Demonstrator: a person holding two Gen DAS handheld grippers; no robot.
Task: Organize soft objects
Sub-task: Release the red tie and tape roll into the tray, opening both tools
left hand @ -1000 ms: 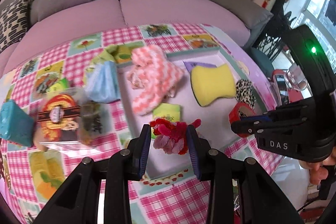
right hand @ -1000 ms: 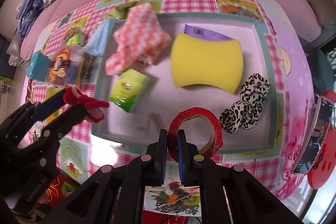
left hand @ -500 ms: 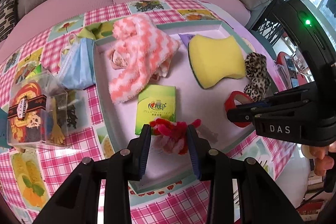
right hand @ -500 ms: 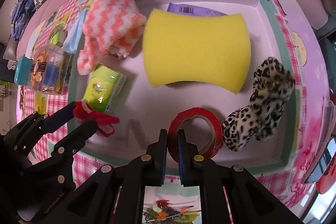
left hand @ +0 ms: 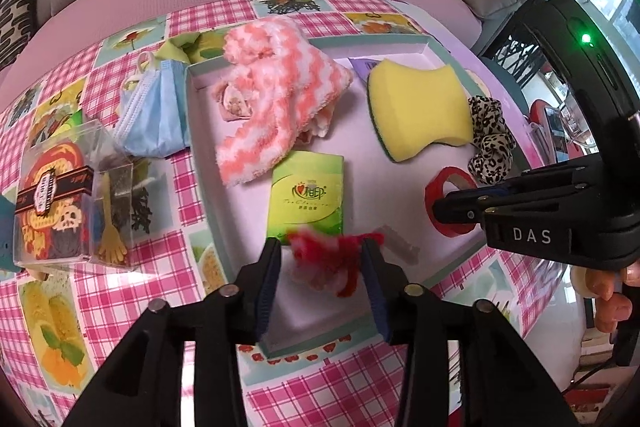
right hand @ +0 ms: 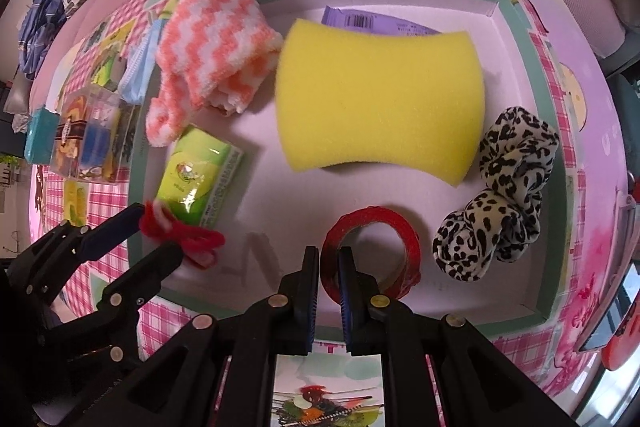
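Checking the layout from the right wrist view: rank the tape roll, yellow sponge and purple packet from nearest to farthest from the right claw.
1. Red tape roll, pinched in the right claw.
2. Yellow sponge, mid-tray beyond it.
3. Purple packet, behind the sponge by the far wall.

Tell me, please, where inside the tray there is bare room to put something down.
Bare floor lies between the tissue pack, sponge and tape roll; also along the tray's far wall. The left corner, under the striped towel, is crowded.

The sponge (right hand: 380,103) is matt, porous foam; the towel (left hand: 276,103) fluffy cloth; the scrunchie (right hand: 500,195) soft printed fabric. The tape (right hand: 376,251) glitters red. The tissue pack (left hand: 307,197) wears glossy film, and the box (left hand: 68,203) is clear plastic.
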